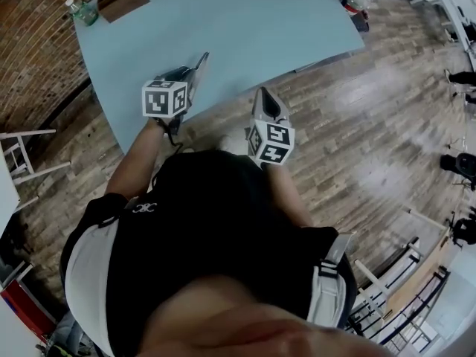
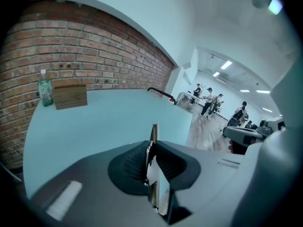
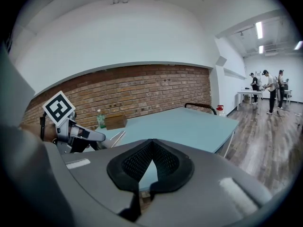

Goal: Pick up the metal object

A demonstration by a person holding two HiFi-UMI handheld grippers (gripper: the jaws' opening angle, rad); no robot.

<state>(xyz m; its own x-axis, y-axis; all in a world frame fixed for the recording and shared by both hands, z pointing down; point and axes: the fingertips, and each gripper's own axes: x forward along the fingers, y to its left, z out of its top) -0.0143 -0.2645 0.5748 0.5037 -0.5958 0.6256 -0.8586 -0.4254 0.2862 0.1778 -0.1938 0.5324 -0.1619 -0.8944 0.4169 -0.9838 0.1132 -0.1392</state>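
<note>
Since the left hand-held gripper (image 2: 151, 151) is pinching the thin metal strip (image 2: 154, 132) upright between its pads, apparently clear of the blue desk (image 2: 94, 122), the pick-up looks done, while the right hand-held gripper (image 3: 150, 145) is pressed together and empty.

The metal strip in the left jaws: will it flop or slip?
Probably stiff: the metal strip sticks straight out of the left gripper without drooping. It looks thin, so likely light. Smooth and shiny, it might slip.
</note>
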